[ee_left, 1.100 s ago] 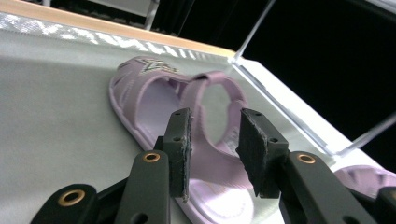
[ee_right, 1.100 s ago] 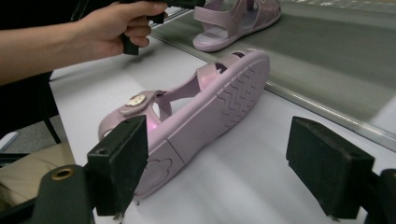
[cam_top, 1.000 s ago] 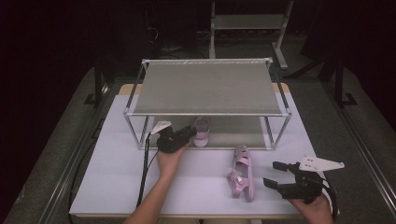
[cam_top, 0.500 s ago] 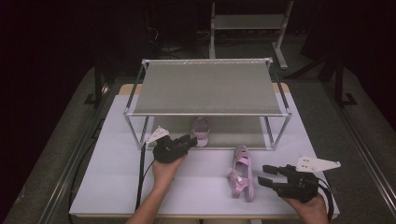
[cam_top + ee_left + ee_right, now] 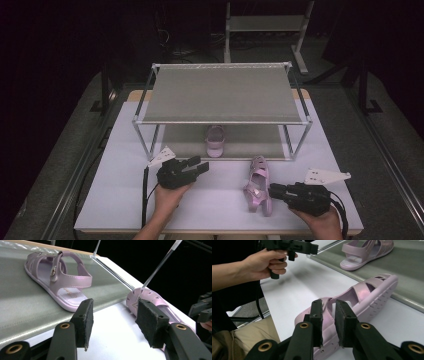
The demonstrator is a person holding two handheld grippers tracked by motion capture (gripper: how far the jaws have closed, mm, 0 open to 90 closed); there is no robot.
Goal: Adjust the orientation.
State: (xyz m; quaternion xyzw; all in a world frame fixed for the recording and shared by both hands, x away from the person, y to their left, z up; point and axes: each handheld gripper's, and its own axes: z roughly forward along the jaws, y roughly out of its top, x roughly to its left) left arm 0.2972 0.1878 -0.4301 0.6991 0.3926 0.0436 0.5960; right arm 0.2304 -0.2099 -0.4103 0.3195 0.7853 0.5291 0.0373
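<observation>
One pink sandal (image 5: pixel 215 141) stands upright on the lower shelf of the metal rack (image 5: pixel 222 95); in the left gripper view that sandal (image 5: pixel 57 277) lies just beyond the jaws. My left gripper (image 5: pixel 200 165) (image 5: pixel 113 315) hovers in front of the shelf, open and empty, its jaws having just been opening. The second pink sandal (image 5: pixel 257 185) (image 5: pixel 367 297) lies on its side on the white table. My right gripper (image 5: pixel 272 189) (image 5: pixel 328 307) is at its heel; the jaws have just been closing and now pinch the heel strap.
The rack's mesh top shelf (image 5: pixel 220 90) overhangs the lower one, and thin corner posts (image 5: pixel 295 140) flank the opening. Bare white table (image 5: pixel 115 180) spreads left of my left hand. Another metal frame (image 5: pixel 265 25) stands in the dark behind the table.
My left gripper drew back from the shelf toward the table's front, jaws widening, leaving the sandal on the shelf. My right gripper moved left to the lying sandal's heel and its jaws narrowed.
</observation>
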